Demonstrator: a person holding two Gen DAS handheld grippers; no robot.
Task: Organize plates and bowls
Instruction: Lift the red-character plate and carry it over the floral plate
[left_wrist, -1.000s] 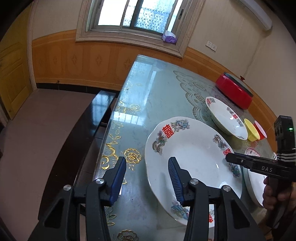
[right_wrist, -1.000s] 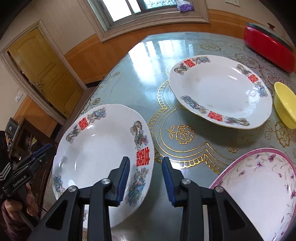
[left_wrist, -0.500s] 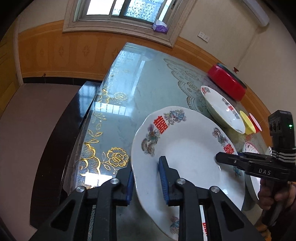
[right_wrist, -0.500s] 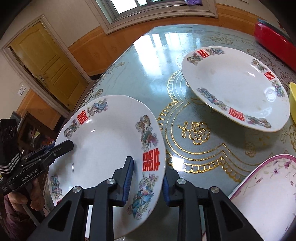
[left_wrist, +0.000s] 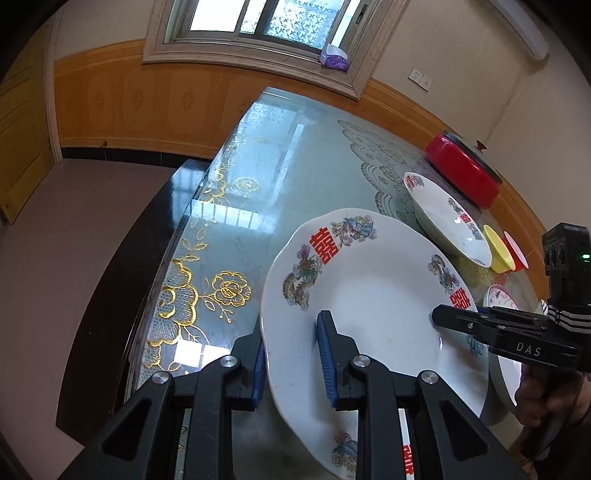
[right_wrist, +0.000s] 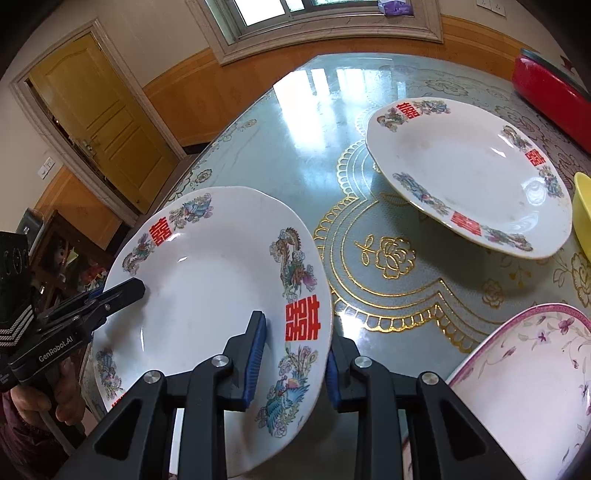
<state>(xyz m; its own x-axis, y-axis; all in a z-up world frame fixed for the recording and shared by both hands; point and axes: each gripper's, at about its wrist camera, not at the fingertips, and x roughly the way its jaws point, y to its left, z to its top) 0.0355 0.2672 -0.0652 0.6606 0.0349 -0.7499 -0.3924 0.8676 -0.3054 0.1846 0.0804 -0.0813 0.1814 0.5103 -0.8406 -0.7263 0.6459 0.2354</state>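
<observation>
Now both grippers are on the same dish. The near white plate (right_wrist: 207, 295), printed with red characters and dragon-and-bird motifs, sits at the near left part of the glass-topped table (right_wrist: 295, 147), and appears slightly tilted, left rim higher. The left gripper (left_wrist: 291, 354) pinches its left rim: one blue pad outside under the edge, the other on the inner face; its jaws have just been closing, with the rim between them. The right gripper (right_wrist: 293, 358) pinches the opposite, right rim by the red character, one pad inside the dish, one outside; those jaws also came in a little, on the rim. A hand (right_wrist: 55, 391) shows at the left gripper's handle in the right wrist view.

Farther right, a second plate (right_wrist: 476, 177) of the same pattern lies on the table, apart from the first. Just right of it, a yellow bowl (right_wrist: 583, 210), and in the left wrist view a red bowl (left_wrist: 517, 251) beside that. At near right, a floral plate (right_wrist: 524, 387) with a pink rim. A red pot (left_wrist: 461, 173) with a lid stands at the far right.
</observation>
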